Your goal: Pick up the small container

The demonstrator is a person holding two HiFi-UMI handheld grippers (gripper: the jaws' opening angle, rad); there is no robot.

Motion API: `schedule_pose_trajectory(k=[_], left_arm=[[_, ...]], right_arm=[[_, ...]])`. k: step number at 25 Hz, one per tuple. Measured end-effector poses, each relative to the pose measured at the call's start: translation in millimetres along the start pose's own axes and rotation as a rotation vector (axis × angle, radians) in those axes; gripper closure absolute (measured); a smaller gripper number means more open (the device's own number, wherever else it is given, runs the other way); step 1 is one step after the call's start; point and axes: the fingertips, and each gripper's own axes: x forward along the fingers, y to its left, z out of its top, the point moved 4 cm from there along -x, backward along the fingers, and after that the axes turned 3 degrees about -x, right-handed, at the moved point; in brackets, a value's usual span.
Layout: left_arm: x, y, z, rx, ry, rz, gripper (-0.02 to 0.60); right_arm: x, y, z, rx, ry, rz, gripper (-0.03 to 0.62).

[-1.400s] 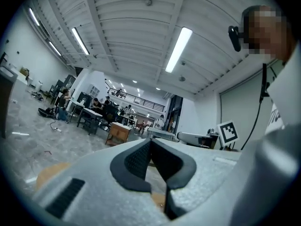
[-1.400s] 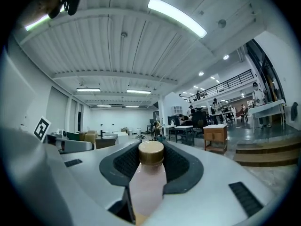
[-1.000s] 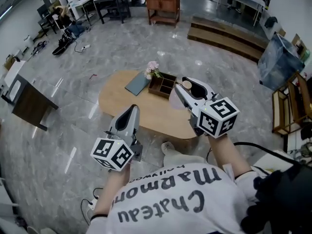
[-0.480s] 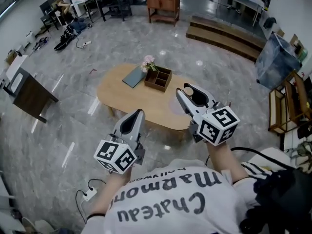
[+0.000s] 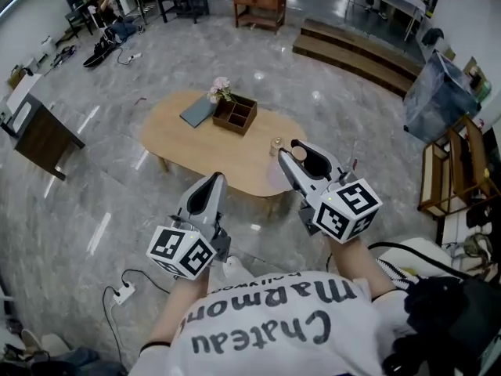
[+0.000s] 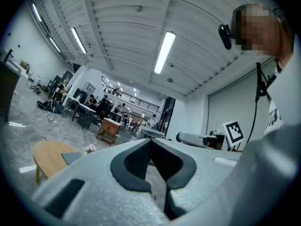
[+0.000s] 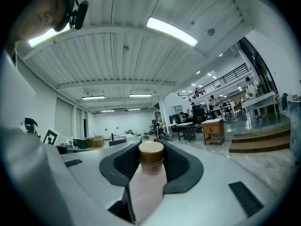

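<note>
The small container is a pale pink bottle (image 7: 147, 185) with a gold cap. It sits between the jaws of my right gripper (image 7: 151, 149), which is shut on it, cap pointing away from the camera. In the head view the right gripper (image 5: 300, 157) is held in the air at the near right end of the oval wooden table (image 5: 196, 146), with the bottle's (image 5: 276, 172) pink body showing at its left side. My left gripper (image 5: 210, 186) hangs over the floor short of the table. Its jaws (image 6: 151, 142) are shut with nothing in them.
A wooden compartment box (image 5: 235, 113), pink flowers (image 5: 218, 89) and a dark flat book (image 5: 197, 111) sit at the table's far end. A small clear object (image 5: 275, 142) stands near its right end. A power strip (image 5: 120, 293) and cable lie on the floor at left.
The table has drifted up and left in the head view, farther from the grippers. Both grippers keep their pose, the right one still closed on the bottle.
</note>
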Motion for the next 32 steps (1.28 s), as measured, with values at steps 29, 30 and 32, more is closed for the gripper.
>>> schedule_pose_trajectory(k=[29,30,32], left_arm=[[-9.0,-34.9,-27.9,-0.054,-0.018,0.094,0.568],[-6.8,-31.9,-28.1,-0.055,-0.017,0.09,0.568],[-2.4,-25.6,-28.4,-0.054,-0.014,0.082,0.568]], right_arm=[[-42.8,-22.8,-17.6,-0.042,0.051,0.005,0.457],[-39.5,-24.4,-18.1,-0.042,0.052,0.001,0.457],[-32.3,-27.7,-19.5,-0.045,0.052,-0.006,0.457]])
